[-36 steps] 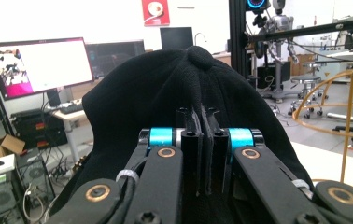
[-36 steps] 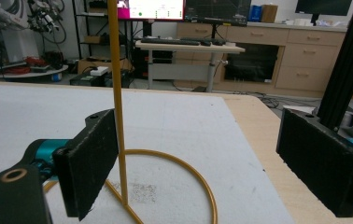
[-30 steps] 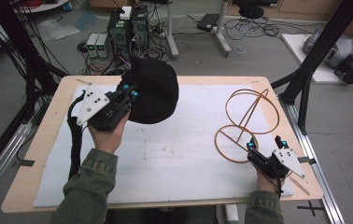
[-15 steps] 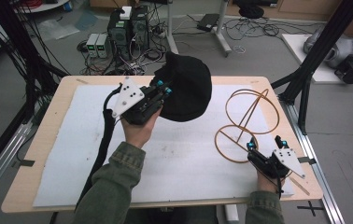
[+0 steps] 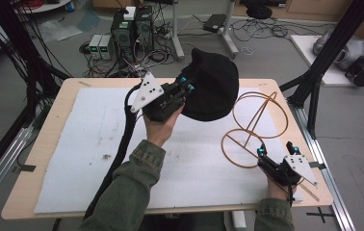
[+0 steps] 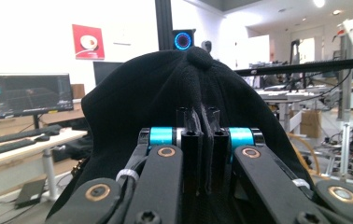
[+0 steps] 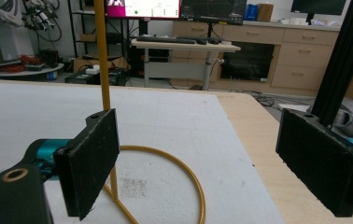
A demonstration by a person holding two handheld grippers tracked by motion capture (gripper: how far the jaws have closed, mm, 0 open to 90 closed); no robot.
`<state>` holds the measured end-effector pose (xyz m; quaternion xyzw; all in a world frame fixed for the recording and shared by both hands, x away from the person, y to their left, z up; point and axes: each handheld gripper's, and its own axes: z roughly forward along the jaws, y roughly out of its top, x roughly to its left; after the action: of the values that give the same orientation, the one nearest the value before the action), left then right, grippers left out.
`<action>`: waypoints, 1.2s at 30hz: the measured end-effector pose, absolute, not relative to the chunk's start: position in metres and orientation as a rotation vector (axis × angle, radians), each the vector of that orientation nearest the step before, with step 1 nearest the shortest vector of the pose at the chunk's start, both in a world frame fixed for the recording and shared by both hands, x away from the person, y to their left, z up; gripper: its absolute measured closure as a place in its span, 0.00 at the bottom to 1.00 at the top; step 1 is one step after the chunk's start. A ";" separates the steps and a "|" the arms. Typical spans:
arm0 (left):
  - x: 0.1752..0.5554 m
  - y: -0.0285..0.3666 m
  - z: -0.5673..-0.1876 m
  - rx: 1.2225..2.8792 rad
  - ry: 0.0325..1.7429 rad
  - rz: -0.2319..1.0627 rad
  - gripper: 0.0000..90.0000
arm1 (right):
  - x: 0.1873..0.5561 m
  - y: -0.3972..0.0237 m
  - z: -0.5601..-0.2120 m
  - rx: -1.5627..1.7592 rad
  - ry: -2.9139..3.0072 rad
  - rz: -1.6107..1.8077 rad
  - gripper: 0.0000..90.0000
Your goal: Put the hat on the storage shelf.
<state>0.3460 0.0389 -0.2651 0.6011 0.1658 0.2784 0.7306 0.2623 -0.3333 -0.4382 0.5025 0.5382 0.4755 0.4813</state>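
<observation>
Left gripper [image 5: 186,84]: your jaws clamped on black hat [image 5: 214,91] fabric, hat hanging off tips, lifted over table's [image 5: 45,144] far edge. Wire stand [image 5: 254,127] just beside hat, to its right. Right gripper [image 5: 276,150] jaws apart near stand's base ring, not touching.

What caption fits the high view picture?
Left gripper lifts a black hat beside a wire stand; right gripper waits open.

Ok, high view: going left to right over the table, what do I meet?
Left gripper, shut on the black hat → wire stand → right gripper, open by the stand's base.
</observation>
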 end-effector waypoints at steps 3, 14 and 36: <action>0.345 0.031 -0.262 1.328 0.332 0.625 0.97 | 0.262 -0.333 -0.438 1.232 1.311 1.157 0.14; 0.348 -0.010 -0.250 1.326 0.240 0.542 0.97 | 0.263 -0.334 -0.439 1.230 1.317 1.158 0.14; 0.361 -0.064 -0.262 1.299 0.204 0.353 0.97 | 0.263 -0.335 -0.439 1.232 1.330 1.167 0.14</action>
<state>0.3612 -0.0637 -0.2618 0.6004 0.0941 0.1631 0.7772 0.2631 -0.3354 -0.4394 0.5034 0.5435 0.4770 0.4729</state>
